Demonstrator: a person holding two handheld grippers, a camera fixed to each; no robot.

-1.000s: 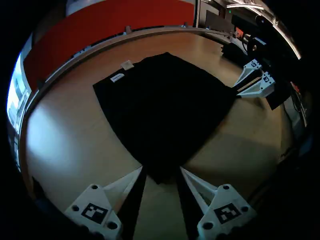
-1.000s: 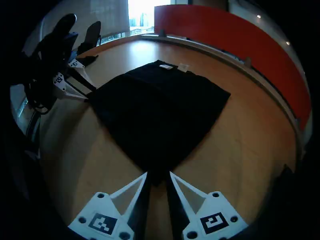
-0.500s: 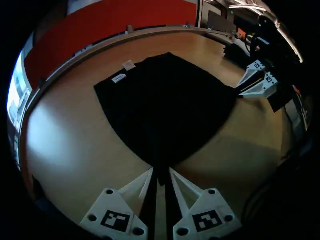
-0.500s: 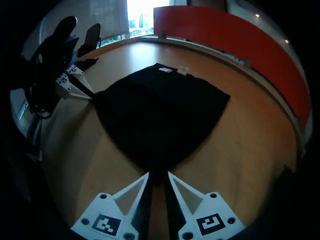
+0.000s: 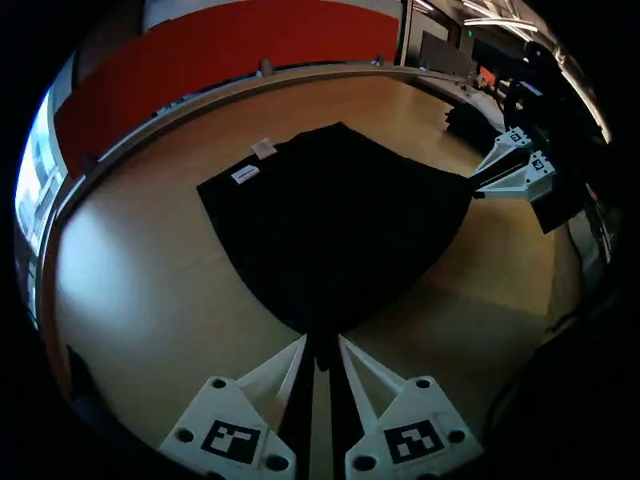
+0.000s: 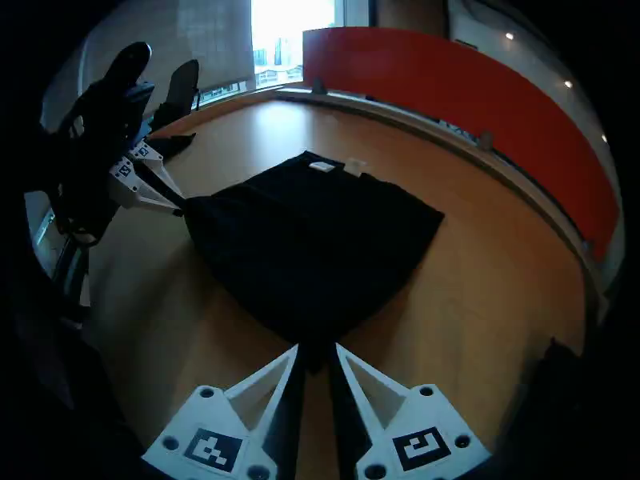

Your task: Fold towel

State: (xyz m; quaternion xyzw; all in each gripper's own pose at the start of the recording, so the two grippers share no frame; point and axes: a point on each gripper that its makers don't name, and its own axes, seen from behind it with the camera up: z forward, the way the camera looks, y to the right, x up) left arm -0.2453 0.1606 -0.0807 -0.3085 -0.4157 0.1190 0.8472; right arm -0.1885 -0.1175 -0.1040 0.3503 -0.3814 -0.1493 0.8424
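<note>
Pinching one corner of the black towel (image 5: 336, 216) with the left gripper (image 5: 322, 352), fingers drawn narrow and the dark cloth caught between them. Doing likewise with the right gripper (image 6: 316, 358): fingers close together, clamped on a neighbouring corner at the near edge. Seen from the right gripper view, holding the corner at far left seemingly a little off the wooden table (image 6: 496, 264), with the cloth sloping up toward the fingertips. Otherwise spread flat over the middle of the table, roughly square, with the far edge toward the red partition (image 5: 216, 56). Carrying a small white label (image 5: 246, 174) near that far edge, and a second pale tag (image 5: 263, 146) just beside it at the hem. Lit from a bright window (image 6: 292, 32) far beyond the table's curved rim, with dark chairs (image 6: 186, 76) near it on the left.
</note>
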